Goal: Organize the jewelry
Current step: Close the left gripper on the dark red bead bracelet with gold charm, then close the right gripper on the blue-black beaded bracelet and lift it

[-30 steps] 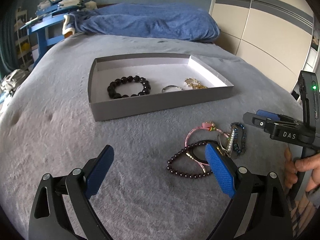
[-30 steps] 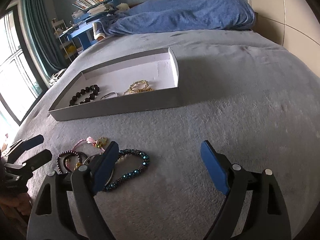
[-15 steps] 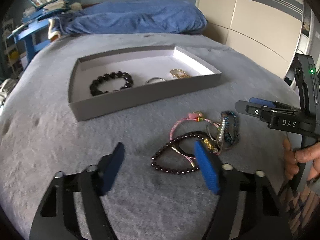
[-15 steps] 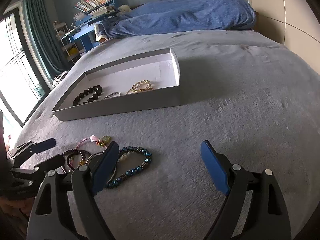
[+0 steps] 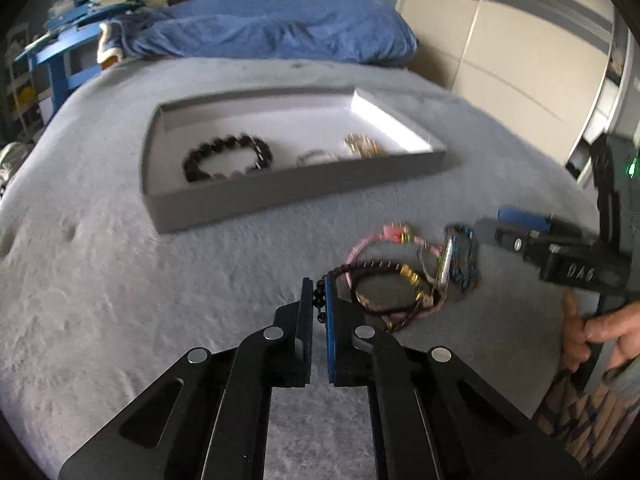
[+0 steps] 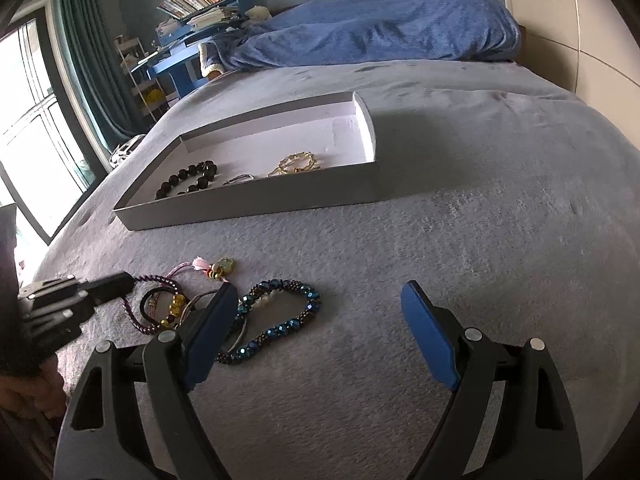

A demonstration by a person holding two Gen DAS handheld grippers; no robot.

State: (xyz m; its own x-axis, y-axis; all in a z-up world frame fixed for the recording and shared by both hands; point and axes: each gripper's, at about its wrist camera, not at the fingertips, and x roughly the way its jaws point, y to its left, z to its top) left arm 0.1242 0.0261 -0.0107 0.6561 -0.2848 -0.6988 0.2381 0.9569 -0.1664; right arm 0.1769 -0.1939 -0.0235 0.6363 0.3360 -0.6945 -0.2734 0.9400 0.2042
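A grey tray point(image 5: 280, 196) on the bed holds a black bead bracelet point(image 5: 226, 158), a silver ring and a gold chain point(image 5: 362, 146). In front of it lies a tangle of jewelry: a dark purple bead bracelet point(image 5: 368, 270), a pink cord bracelet point(image 5: 394, 238) and a blue bead bracelet point(image 6: 280, 322). My left gripper point(image 5: 319, 300) is shut on the left end of the dark purple bead bracelet point(image 6: 154, 280). My right gripper point(image 6: 316, 332) is open and empty, low over the bed beside the blue bracelet.
A blue duvet point(image 5: 280, 36) lies at the head of the bed. A blue desk with books point(image 6: 188, 40) stands at the back left. A wardrobe point(image 5: 520, 52) runs along the right. The grey blanket point(image 6: 500, 220) spreads around the tray.
My left gripper moved forward and right to the pile and closed on the dark purple bead bracelet. My right gripper stayed open and nearly still.
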